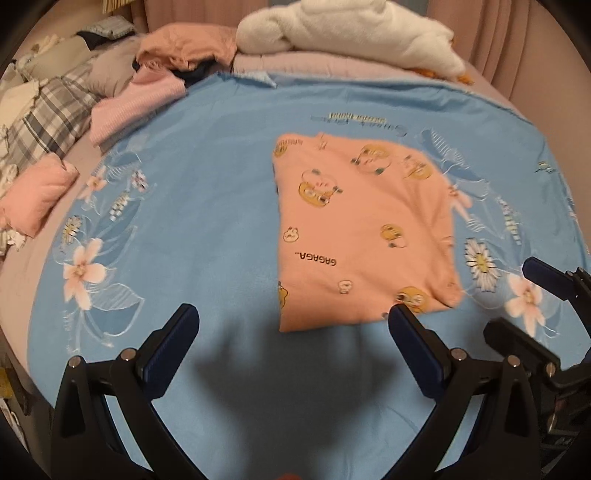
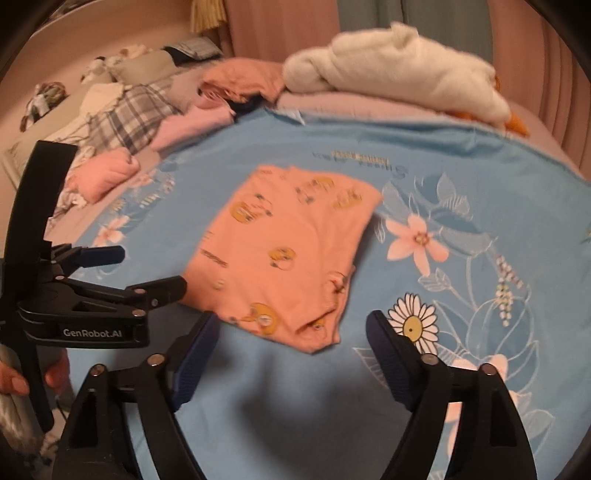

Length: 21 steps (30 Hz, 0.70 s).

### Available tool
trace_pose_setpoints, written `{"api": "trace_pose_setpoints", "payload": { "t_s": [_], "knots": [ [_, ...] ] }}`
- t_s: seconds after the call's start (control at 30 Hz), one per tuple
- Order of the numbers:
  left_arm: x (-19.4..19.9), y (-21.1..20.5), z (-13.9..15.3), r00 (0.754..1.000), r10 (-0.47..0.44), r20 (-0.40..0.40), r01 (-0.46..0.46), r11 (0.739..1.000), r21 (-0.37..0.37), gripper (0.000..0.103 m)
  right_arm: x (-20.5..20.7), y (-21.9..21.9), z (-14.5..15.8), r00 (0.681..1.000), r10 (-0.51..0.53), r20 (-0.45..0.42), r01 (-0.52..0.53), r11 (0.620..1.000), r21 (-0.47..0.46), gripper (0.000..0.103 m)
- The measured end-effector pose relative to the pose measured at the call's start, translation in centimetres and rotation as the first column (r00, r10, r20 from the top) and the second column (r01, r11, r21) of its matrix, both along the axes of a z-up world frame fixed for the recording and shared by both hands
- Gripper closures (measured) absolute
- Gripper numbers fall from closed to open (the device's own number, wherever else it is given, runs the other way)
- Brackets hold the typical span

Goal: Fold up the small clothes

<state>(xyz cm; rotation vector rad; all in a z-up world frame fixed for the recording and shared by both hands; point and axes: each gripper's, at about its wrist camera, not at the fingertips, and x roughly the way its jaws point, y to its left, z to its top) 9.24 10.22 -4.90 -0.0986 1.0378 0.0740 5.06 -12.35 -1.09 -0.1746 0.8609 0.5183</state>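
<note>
Folded peach garment lies flat on blue floral sheet, just ahead of both claws. Left gripper spread wide, empty. Right gripper likewise wide, clear of cloth.

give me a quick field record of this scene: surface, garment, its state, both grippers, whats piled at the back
surface: blue floral sheet spread on a bed
garment: peach printed top, cartoon print and the word GAGAGA
garment state: folded into a rough rectangle, lying flat, nothing touching it
left gripper: open, empty, above the sheet near the garment's near edge
right gripper: open, empty, near the garment's near corner
back of bed: white fluffy blanket, pink clothes
far left: plaid fabric
</note>
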Motion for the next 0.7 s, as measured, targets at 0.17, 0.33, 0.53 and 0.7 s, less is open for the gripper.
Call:
{"api": "trace_pose_setpoints", "payload": {
  "t_s": [0.17, 0.33, 0.53, 0.7],
  "knots": [
    [-2.2, -0.6, 2.7, 0.999, -0.02, 0.045, 0.019, 1.0, 0.016, 0.0, -2.3, 0.1, 2.4, 0.998, 0.024, 0.056, -0.025, 1.0, 0.012, 0.014],
    [-3.7, -1.1, 3.9, 0.997, -0.026, 0.066, 0.024, 0.999, 0.029, 0.0, -3.8, -0.3, 3.4, 0.997, 0.019, 0.076, -0.022, 0.999, 0.032, 0.009],
    [-4.8, -1.9, 4.5, 0.996, -0.039, 0.075, 0.036, 0.999, 0.033, 0.0, -4.5, -1.2, 3.4, 0.998, -0.018, 0.062, 0.015, 0.999, 0.044, 0.009],
    [-5.4, -2.3, 4.9, 0.996, -0.041, 0.083, 0.037, 0.998, 0.041, 0.0, -5.0, -1.7, 3.9, 0.997, -0.038, 0.07, 0.034, 0.998, 0.054, 0.009]
  ]
}}
